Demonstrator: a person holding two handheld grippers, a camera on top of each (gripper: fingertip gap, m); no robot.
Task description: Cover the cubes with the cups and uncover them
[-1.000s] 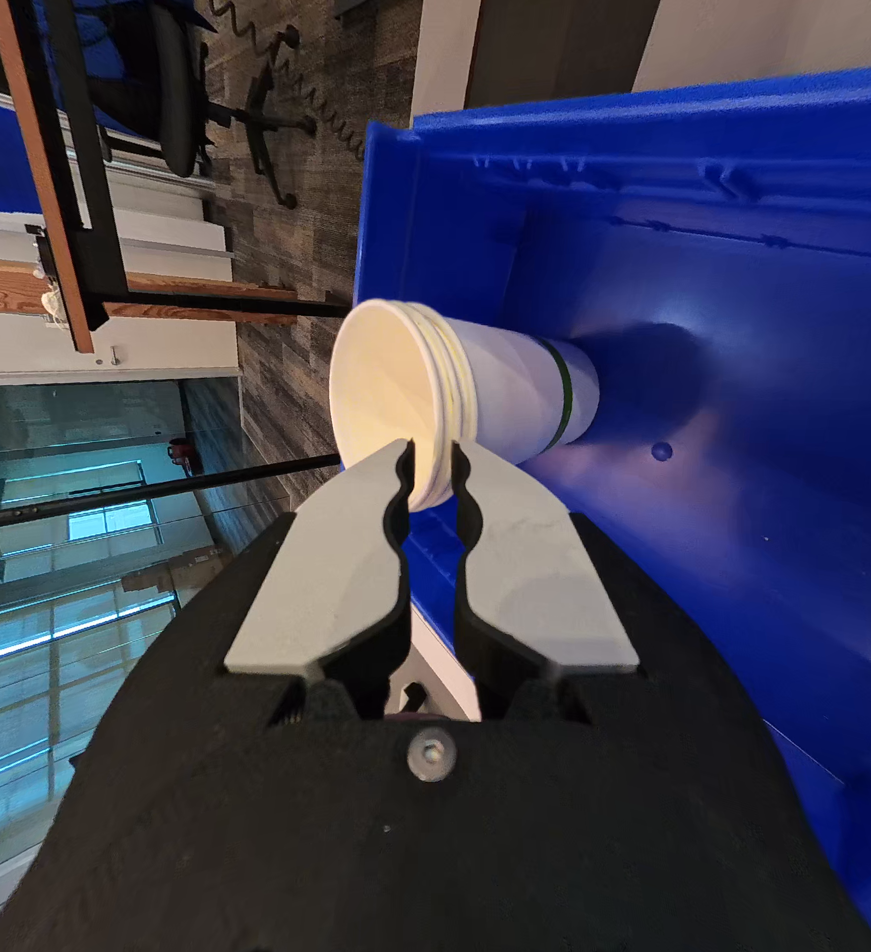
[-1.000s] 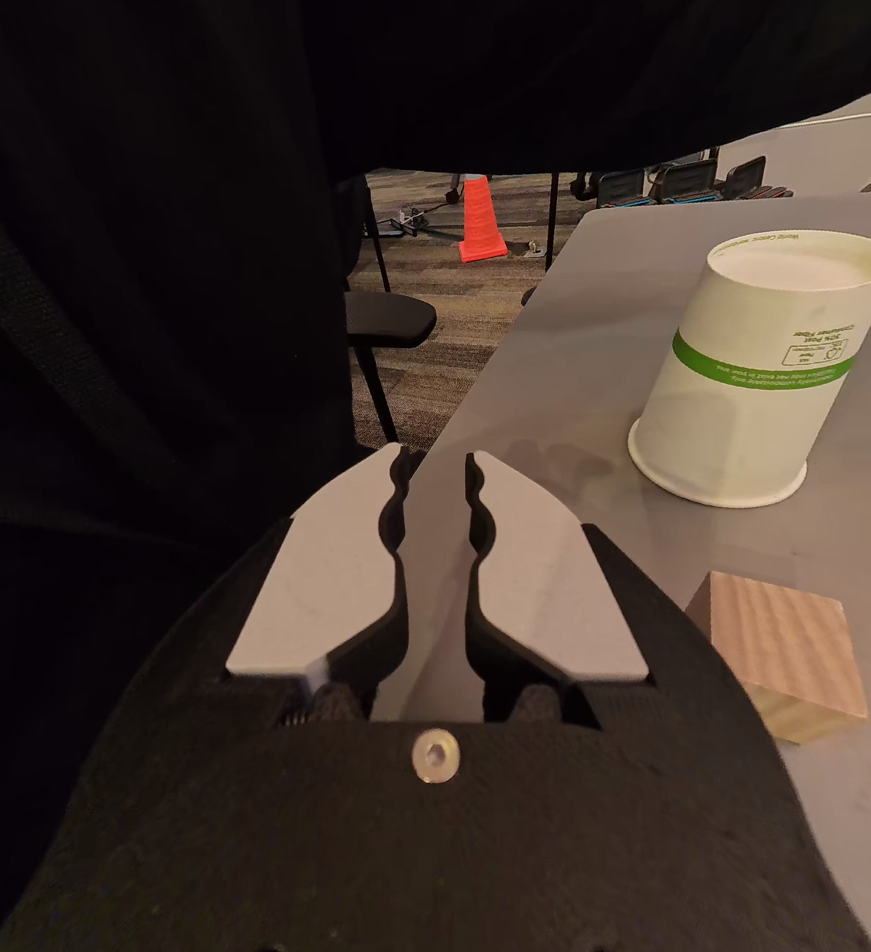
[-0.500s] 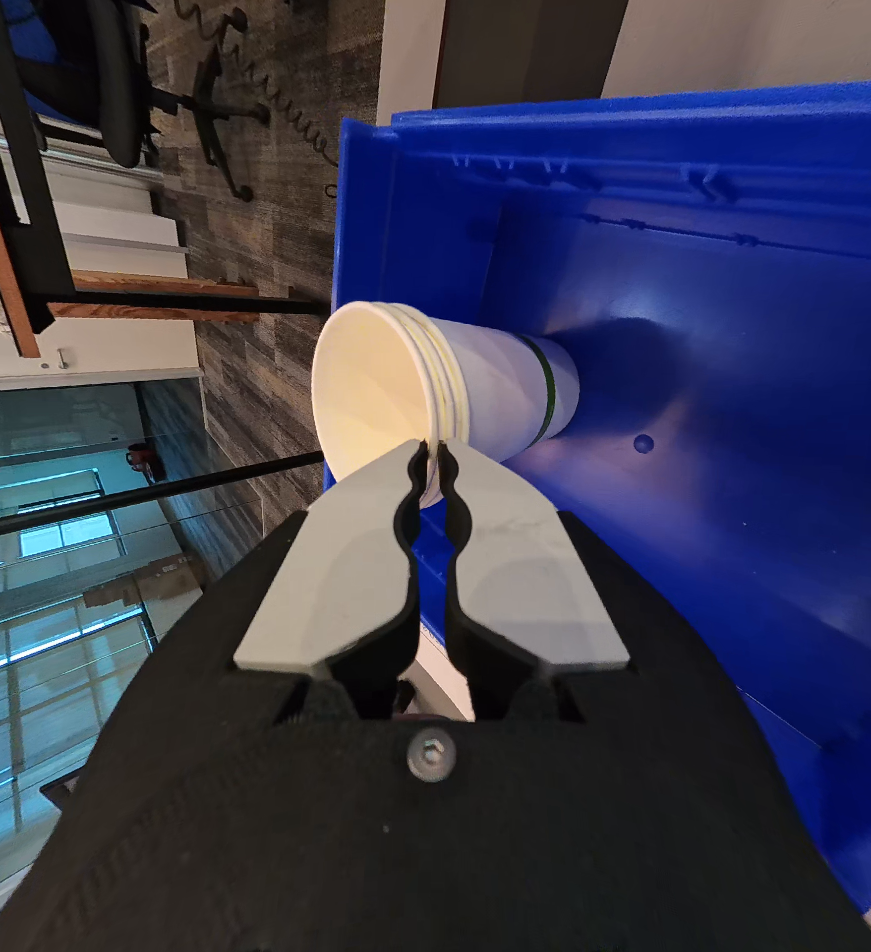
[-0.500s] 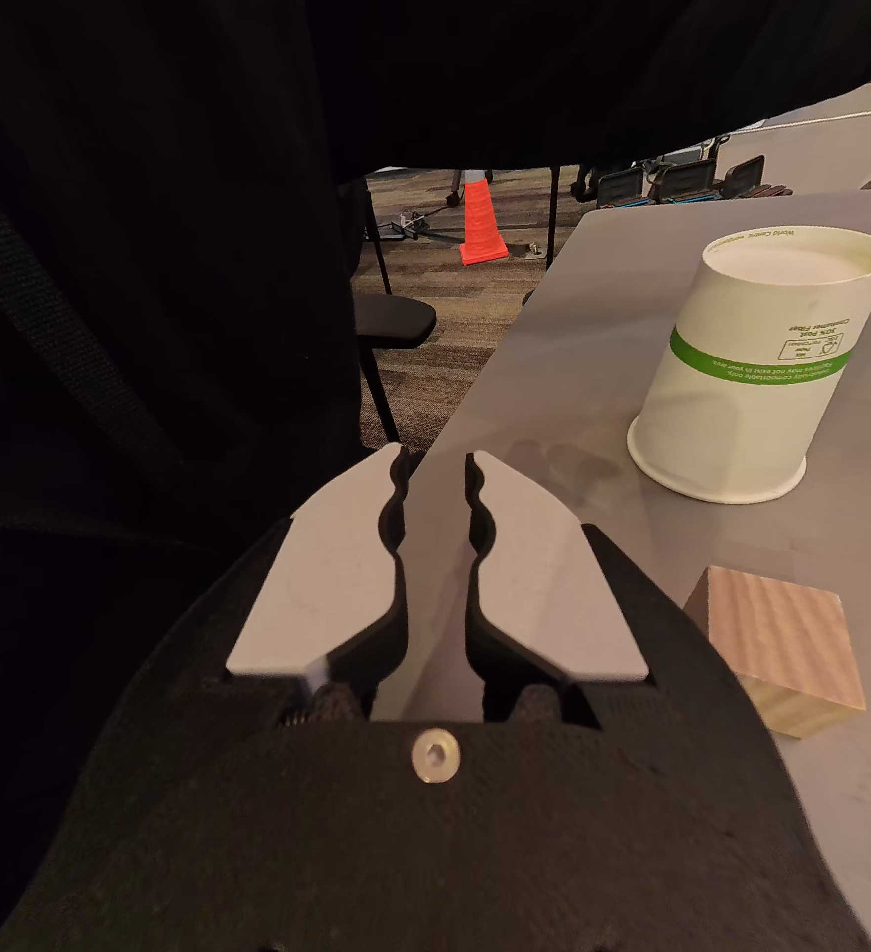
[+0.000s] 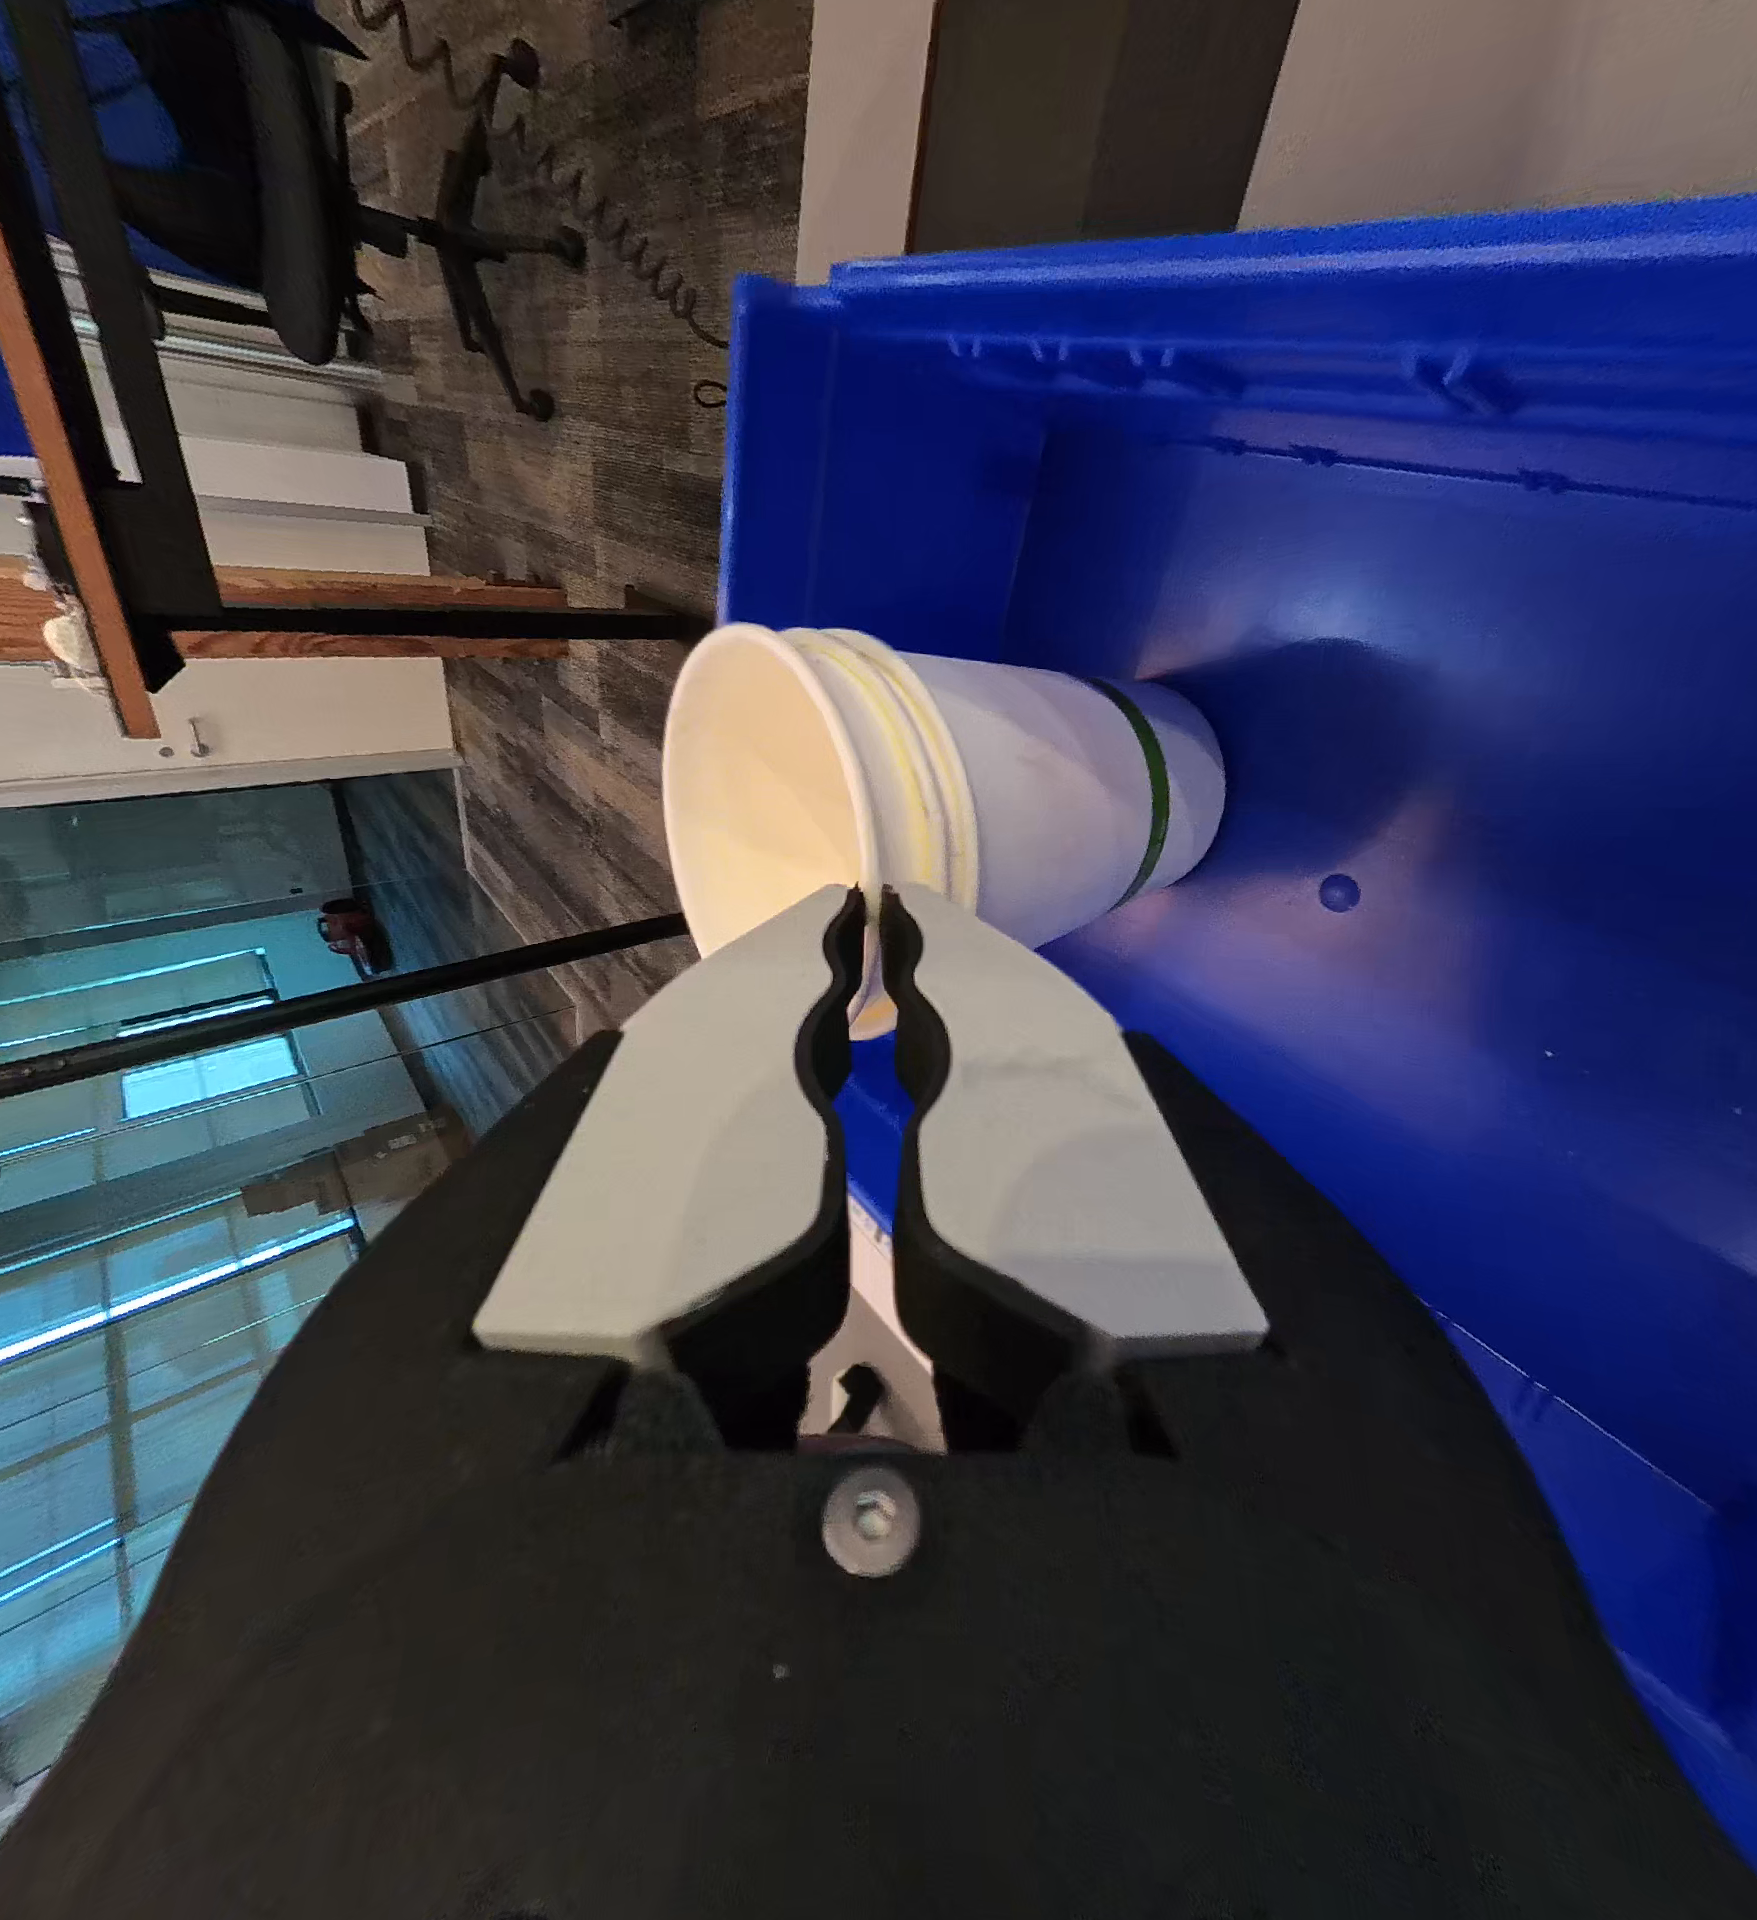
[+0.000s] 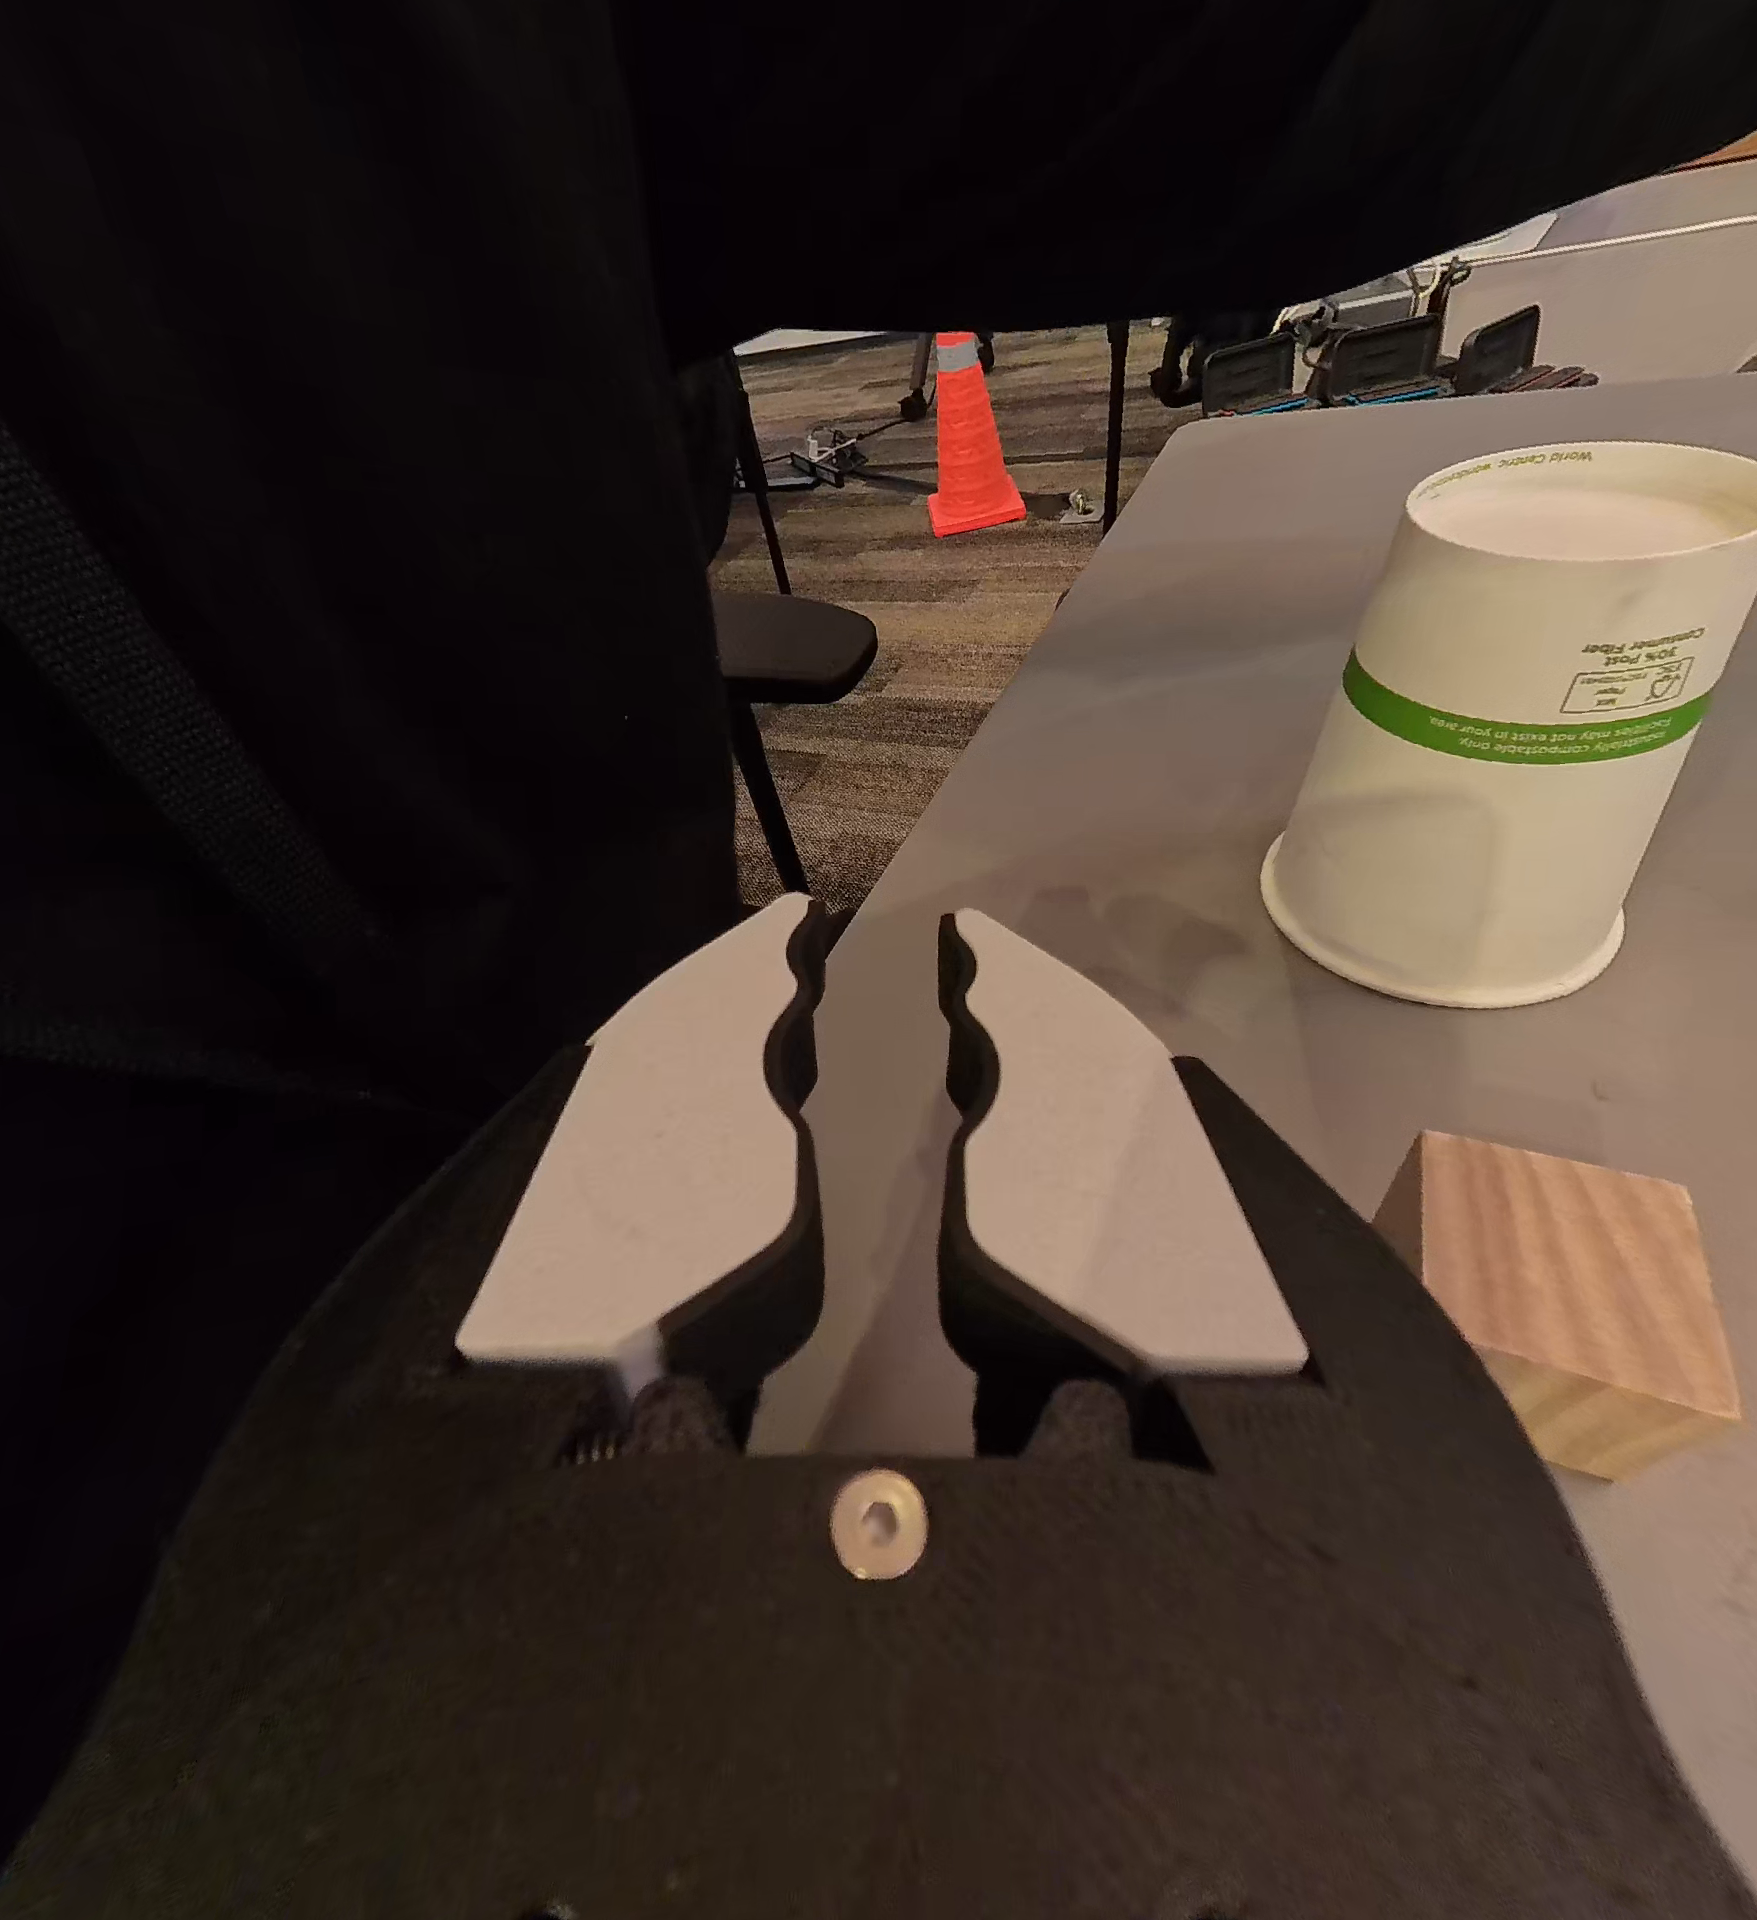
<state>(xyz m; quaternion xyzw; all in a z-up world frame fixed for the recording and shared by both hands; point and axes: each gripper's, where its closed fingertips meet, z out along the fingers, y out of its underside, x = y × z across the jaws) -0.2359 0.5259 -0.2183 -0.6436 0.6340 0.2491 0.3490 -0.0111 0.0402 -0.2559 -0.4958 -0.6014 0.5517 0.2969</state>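
A stack of white paper cups [image 5: 1019,790] with a green band stands in a blue bin [image 5: 1476,520]; the left wrist view is rolled sideways. My left gripper [image 5: 871,904] is shut on the rim of the innermost cup, one finger inside and one outside. In the right wrist view an upside-down white cup [image 6: 1518,748] with a green band stands on the grey table [image 6: 1113,727]. A bare wooden cube [image 6: 1570,1278] lies nearer, to the right of my right gripper [image 6: 879,920]. That gripper is slightly open and empty at the table's left edge.
A person's dark clothing [image 6: 334,520] fills the left and top of the right wrist view. Beyond the table edge are a black chair [image 6: 791,644] and an orange cone [image 6: 967,447] on the carpet. The bin's walls surround the cup stack.
My left gripper has closed from a small gap onto the rim of the innermost cup. The right gripper has stayed almost still.
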